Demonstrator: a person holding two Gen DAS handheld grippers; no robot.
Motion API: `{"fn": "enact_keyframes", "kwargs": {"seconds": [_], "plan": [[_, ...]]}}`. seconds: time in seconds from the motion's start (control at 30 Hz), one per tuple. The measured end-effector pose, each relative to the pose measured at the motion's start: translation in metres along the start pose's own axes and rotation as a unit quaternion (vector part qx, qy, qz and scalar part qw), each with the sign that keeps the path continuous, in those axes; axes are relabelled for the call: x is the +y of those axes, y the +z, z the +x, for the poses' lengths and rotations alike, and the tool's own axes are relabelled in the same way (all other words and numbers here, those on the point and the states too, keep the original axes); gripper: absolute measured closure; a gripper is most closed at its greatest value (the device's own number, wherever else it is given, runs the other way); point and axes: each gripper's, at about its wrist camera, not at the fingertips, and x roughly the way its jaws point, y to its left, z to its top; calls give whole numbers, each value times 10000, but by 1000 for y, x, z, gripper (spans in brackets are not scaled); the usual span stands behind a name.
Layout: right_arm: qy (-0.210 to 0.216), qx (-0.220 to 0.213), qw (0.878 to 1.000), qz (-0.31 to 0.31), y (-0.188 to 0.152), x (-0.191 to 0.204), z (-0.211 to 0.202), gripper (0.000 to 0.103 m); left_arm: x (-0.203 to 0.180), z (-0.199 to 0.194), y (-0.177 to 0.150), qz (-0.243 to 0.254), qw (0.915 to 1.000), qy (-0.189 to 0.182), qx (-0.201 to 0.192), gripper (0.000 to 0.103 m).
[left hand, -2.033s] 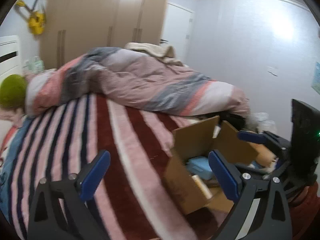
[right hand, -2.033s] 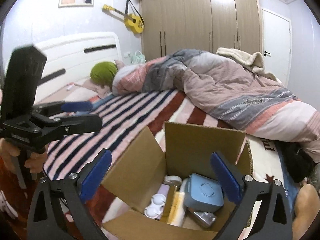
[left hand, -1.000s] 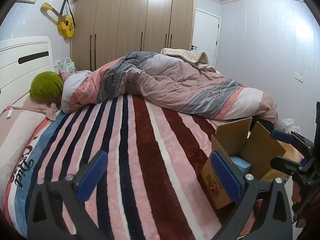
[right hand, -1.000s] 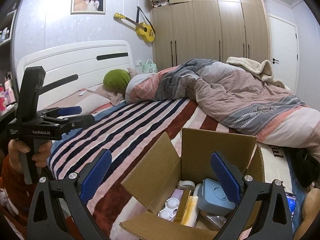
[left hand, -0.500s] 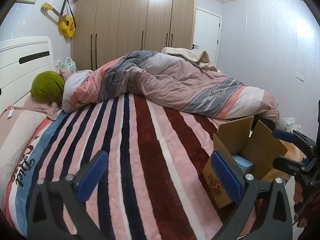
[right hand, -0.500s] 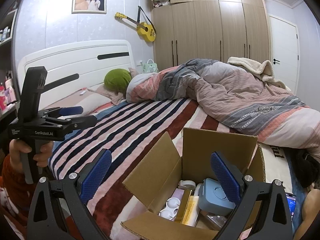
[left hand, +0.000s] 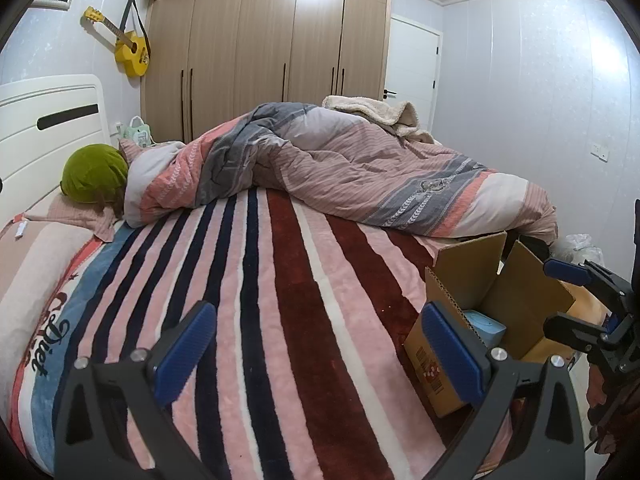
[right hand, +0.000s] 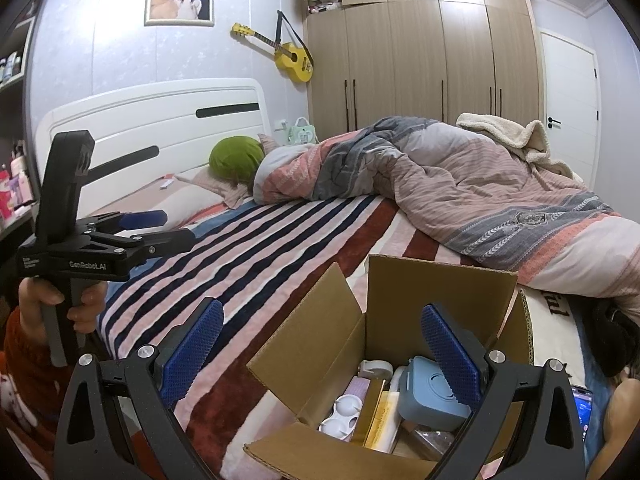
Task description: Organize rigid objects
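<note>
An open cardboard box [right hand: 440, 292] stands on the striped bed, also in the left wrist view [left hand: 472, 272]. Inside lie a light blue case [right hand: 430, 394], a white paint-palette tray [right hand: 340, 416], a yellow tube [right hand: 384, 420] and a pink item [right hand: 356, 388]. My right gripper [right hand: 320, 354] is open and empty, held just above the box. My left gripper [left hand: 318, 350] is open and empty over the striped blanket, left of the box; it also shows in the right wrist view [right hand: 160, 226].
A striped blanket [left hand: 260, 300] covers the bed. A crumpled duvet [left hand: 360, 172] lies across the far side. A green cushion [left hand: 94, 174] sits by the white headboard [right hand: 152, 120]. A phone [right hand: 582, 408] lies right of the box. Wardrobes [left hand: 272, 52] stand behind.
The left gripper swung left away from the box, then settled over the blanket. The right gripper rose slightly above the box. Both stayed open.
</note>
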Motion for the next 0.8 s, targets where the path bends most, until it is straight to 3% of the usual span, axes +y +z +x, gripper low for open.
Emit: {"fn": "enact_keyframes", "kwargs": {"seconds": [0.8], "plan": [[22, 33, 10000, -23, -4, -3, 0, 4, -3, 0, 0, 3, 10000, 7, 1, 1]]}}
